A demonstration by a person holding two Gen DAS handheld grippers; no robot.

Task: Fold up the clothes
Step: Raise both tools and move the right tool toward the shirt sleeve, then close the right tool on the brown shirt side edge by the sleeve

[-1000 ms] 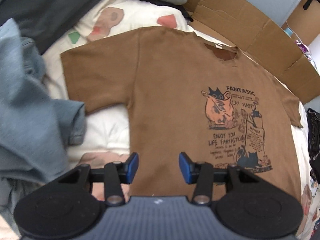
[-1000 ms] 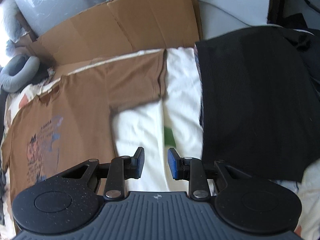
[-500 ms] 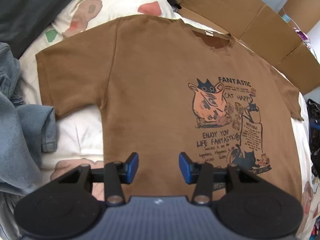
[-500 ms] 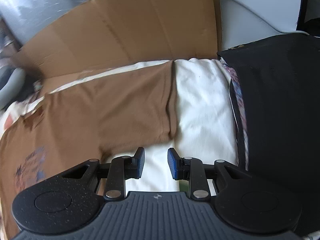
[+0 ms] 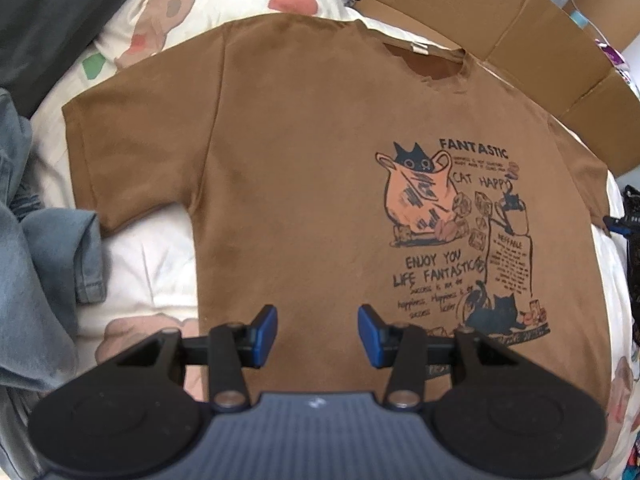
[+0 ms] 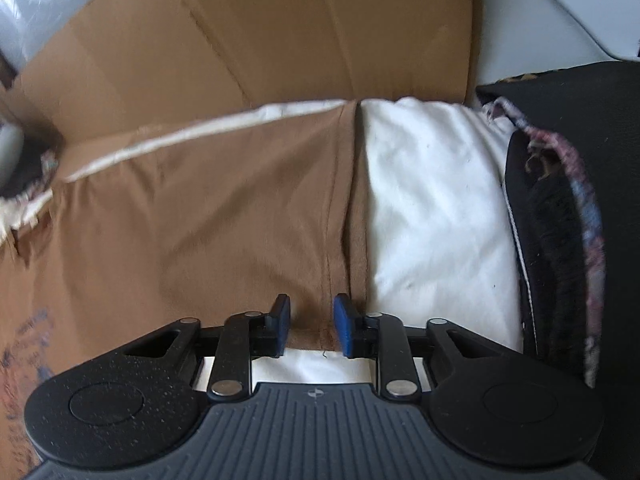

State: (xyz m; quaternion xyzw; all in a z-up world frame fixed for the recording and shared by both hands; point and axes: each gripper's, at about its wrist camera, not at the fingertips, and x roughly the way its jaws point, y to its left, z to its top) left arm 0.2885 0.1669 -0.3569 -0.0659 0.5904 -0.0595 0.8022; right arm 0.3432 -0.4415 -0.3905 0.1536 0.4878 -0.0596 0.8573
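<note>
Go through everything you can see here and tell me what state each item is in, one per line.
Brown printed cotton T-shirt: spread flat, print up, unfolded.
Right sleeve hem: lying between the right gripper's jaws.
Left gripper: open, over the shirt's lower part, holding nothing.
Right gripper: jaws have just been closing, pads not yet pressing the sleeve.
Blue denim garment: crumpled beside the shirt.
Black garment: lying in a heap.

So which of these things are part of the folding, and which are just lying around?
In the job:
brown T-shirt
left gripper, open above its hem
right gripper, closing at its sleeve

Lying about:
blue garment
black garment
cardboard
</note>
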